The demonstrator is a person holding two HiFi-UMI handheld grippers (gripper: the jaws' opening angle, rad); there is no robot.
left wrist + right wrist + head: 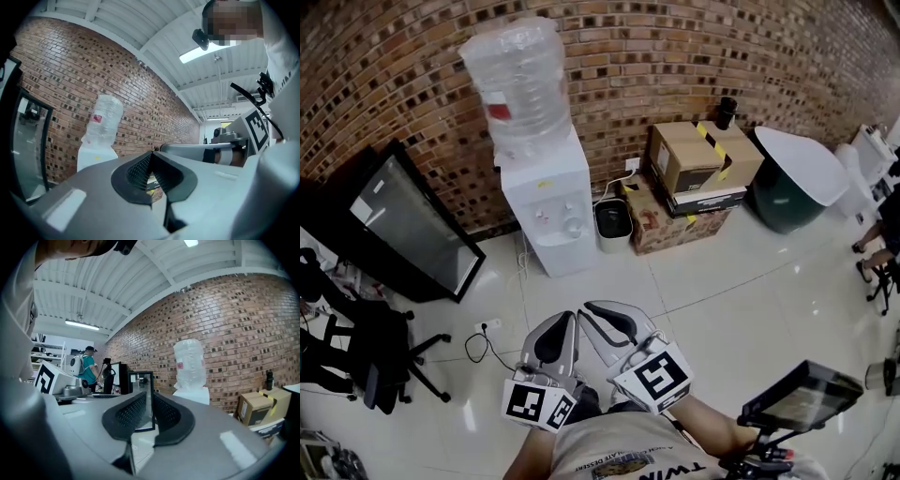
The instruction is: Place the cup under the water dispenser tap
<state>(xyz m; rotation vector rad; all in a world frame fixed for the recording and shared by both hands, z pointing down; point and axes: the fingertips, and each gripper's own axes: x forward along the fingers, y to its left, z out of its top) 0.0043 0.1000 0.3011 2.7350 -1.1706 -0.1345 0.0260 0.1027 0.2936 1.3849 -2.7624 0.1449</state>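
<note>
A white water dispenser (551, 202) with a clear bottle (517, 80) on top stands against the brick wall. A small pale round thing (573, 226) sits in its tap recess; I cannot tell whether it is the cup. Both grippers are held low near the person's body, well short of the dispenser and pointing level at it. The left gripper (573, 317) (150, 154) is shut with its pads meeting at the tips and nothing held. Only a thin slit shows between the pads of the right gripper (587, 307) (151, 397), which is empty. The dispenser (96, 152) (194, 393) shows beyond both jaws.
A black-framed glass panel (412, 225) leans on the wall at the left, with an office chair (366, 361) nearer. Right of the dispenser are a small bin (612, 220), cardboard boxes (698, 155) and a dark green tub (792, 183). A cable (483, 347) lies on the glossy tiles.
</note>
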